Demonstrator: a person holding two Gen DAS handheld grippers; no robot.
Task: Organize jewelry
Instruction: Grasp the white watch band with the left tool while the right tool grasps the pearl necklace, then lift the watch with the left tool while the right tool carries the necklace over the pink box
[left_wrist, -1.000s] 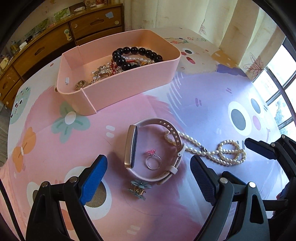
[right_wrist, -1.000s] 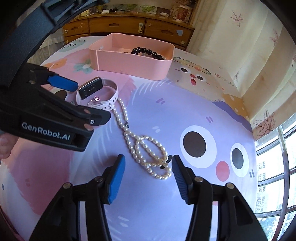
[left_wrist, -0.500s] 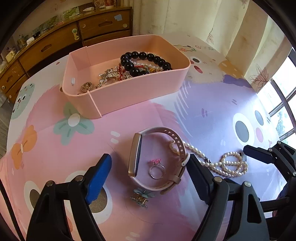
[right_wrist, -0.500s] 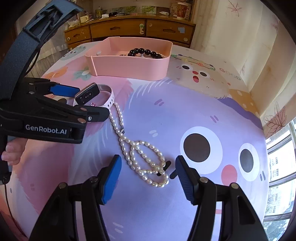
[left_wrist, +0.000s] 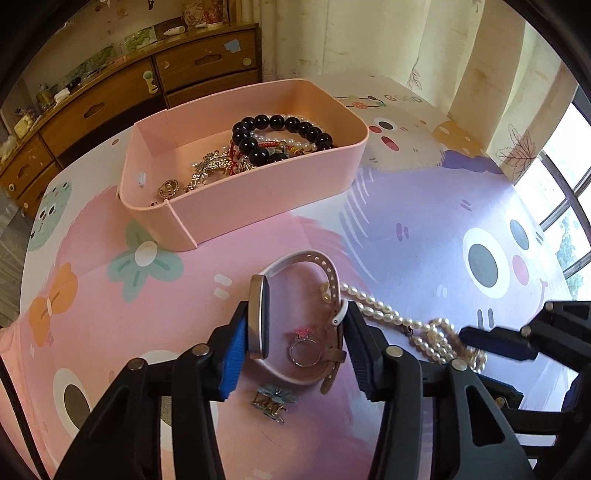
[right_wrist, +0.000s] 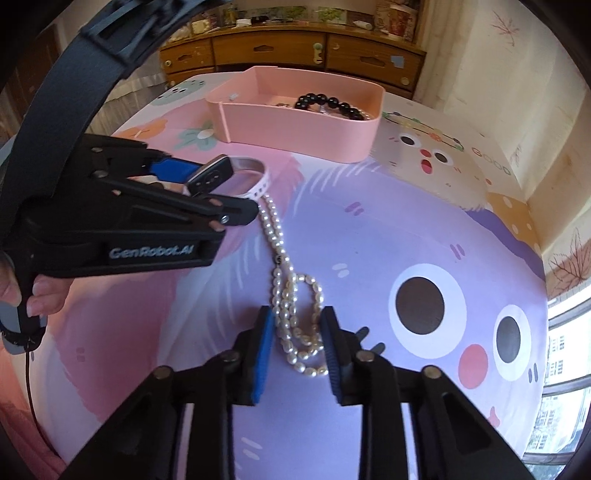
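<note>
Left gripper (left_wrist: 295, 343) is down at the watch (left_wrist: 258, 317), which stands on edge on the mat (left_wrist: 424, 229) just short of the pink box (left_wrist: 258, 195). One blue pad presses the watch face and the other sits against the strap buckle, so the jaws look pinched across the band, short way, with its long axis running away toward the box. A ring (left_wrist: 304, 349) lies inside the loop of the strap, between the fingers, and a hair clip (left_wrist: 273, 400) sits just below; a lift could drag the ring, I'd say. Over to the right gripper (right_wrist: 295, 343): its fingers straddle the coiled end of the pearl necklace (right_wrist: 291, 314), narrowed close to it, though whether they actually bite I cannot tell. The strand trails forward and left, its far end touching the watch strap. The box lies dead ahead of both hands, nearer the left, already holding a black bead bracelet (left_wrist: 280, 136).
</note>
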